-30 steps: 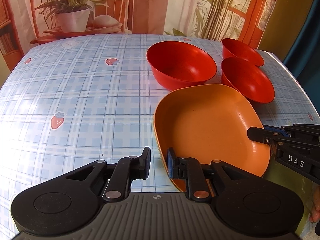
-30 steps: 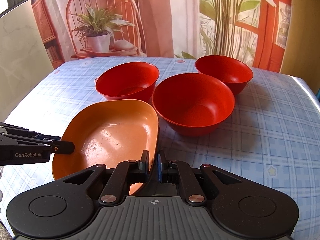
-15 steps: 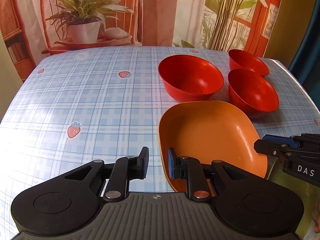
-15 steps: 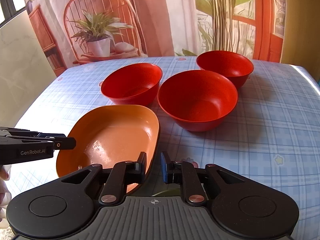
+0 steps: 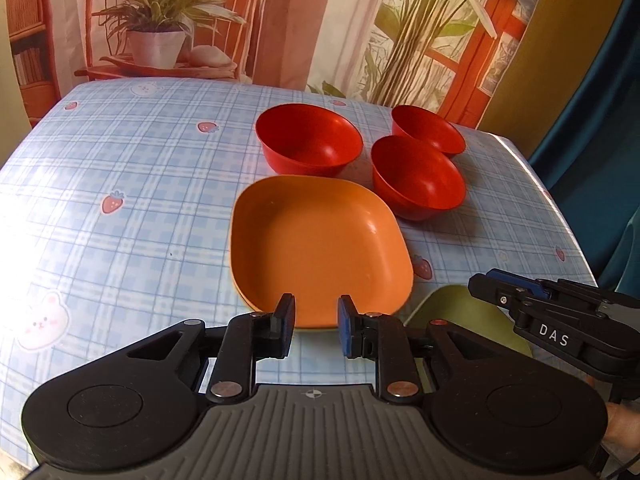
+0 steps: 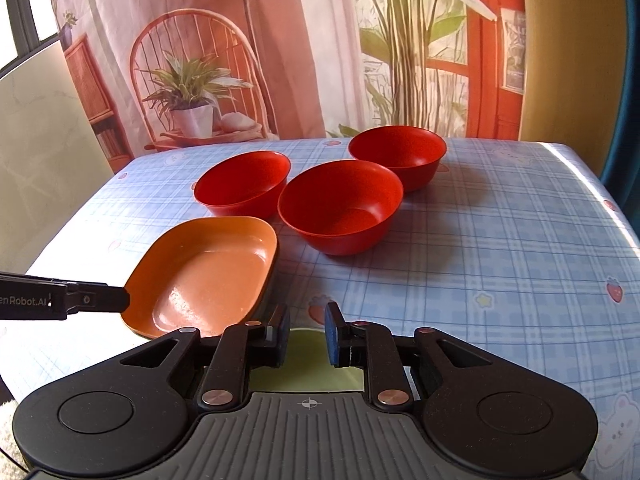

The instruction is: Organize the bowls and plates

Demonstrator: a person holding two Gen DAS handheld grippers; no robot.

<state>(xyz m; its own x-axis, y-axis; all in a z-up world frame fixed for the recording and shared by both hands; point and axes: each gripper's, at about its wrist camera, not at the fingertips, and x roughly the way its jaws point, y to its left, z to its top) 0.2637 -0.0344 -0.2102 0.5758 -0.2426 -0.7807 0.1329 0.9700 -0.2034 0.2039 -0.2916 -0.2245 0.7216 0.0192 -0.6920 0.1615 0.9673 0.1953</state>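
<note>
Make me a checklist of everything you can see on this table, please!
Surface: checked tablecloth with strawberry and bunny prints.
Job's things: orange plate near the front edge; three red bowls grouped behind it; green plate partly hidden at the edge.
Clutter: nothing seen.
Grippers: left gripper open, empty, at the orange plate's near rim; right gripper open, empty, over the green plate.
Cables: nothing seen.
Surroundings: backdrop picturing plant, chair and window.
</note>
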